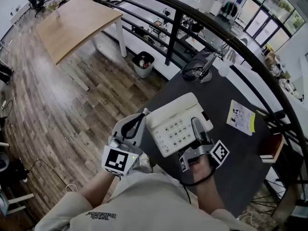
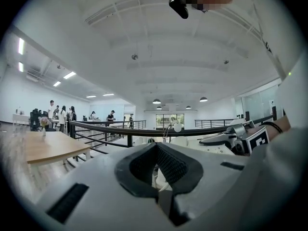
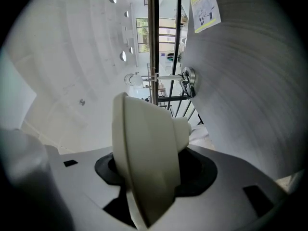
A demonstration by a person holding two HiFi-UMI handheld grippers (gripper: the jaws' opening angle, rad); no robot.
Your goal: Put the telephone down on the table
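A cream push-button telephone (image 1: 173,123) with its handset along the far side hangs over the near left corner of the dark table (image 1: 226,100). My right gripper (image 1: 196,129) is shut on the telephone's near right edge; in the right gripper view the cream casing (image 3: 144,148) fills the space between the dark pads. Whether the telephone rests on the tabletop cannot be told. My left gripper (image 1: 137,124) sits at the telephone's left edge, its tips meeting, and I see nothing gripped. In the left gripper view its jaws (image 2: 156,170) leave only a narrow slit.
A yellow-and-white leaflet (image 1: 240,117) lies on the table to the right, a book (image 1: 272,146) at its right edge, a dark desk device (image 1: 199,69) at the far end. A black railing (image 1: 173,30) runs behind. A bin (image 1: 143,64) and a wooden table (image 1: 77,20) stand on the floor.
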